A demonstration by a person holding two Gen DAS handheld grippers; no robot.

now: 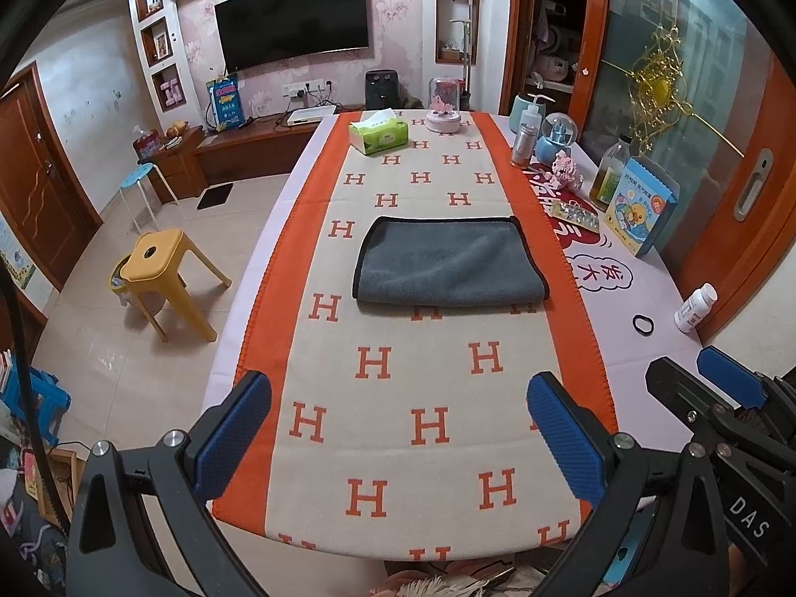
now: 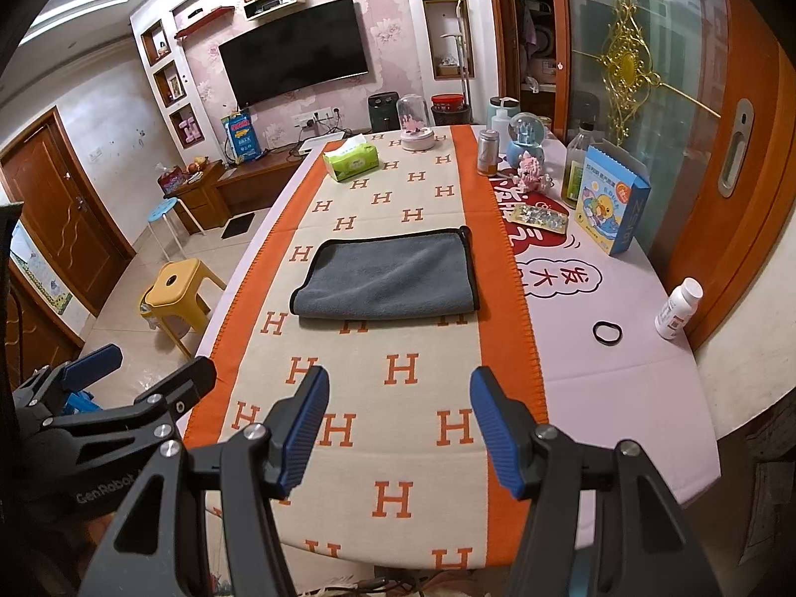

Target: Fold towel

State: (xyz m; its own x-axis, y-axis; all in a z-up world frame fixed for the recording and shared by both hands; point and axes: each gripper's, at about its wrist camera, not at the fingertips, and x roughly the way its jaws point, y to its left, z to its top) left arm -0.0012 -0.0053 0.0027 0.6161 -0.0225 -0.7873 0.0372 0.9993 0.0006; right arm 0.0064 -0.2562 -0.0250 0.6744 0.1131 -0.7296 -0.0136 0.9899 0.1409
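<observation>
1. Here, nearest you, your left gripper (image 1: 398,428) hangs over the near end of the table with its blue-padded fingers (image 1: 234,433) spread wide and nothing between them.
2. Your right gripper (image 2: 398,428) sits just beside it on the right, jaws likewise parted and holding nothing; in the left wrist view its blue fingertip (image 1: 729,383) shows at the right edge.
3. Under both lies the orange-bordered runner (image 1: 423,373), cream with orange H letters, stretching away down the table (image 2: 622,398).
4. Further along the runner, well ahead of both grippers, the grey towel (image 1: 450,261) rests flat with a black trim. It is folded over, the rounded fold facing you and the trimmed edges on the far side and at both ends. Neither gripper touches it.
5. To the right of the towel, off the runner, you have a black hair tie (image 2: 607,334) and a white pill bottle (image 2: 677,308) leaning near the table's edge.
6. Beyond those stand a blue picture box (image 2: 612,211) and a glass bottle (image 2: 579,164).
7. At the far end of the runner sit a green tissue pack (image 1: 379,137) and a pink ornament under a clear dome (image 1: 445,104).
8. On the back wall hangs a dark television (image 1: 293,25).
</observation>
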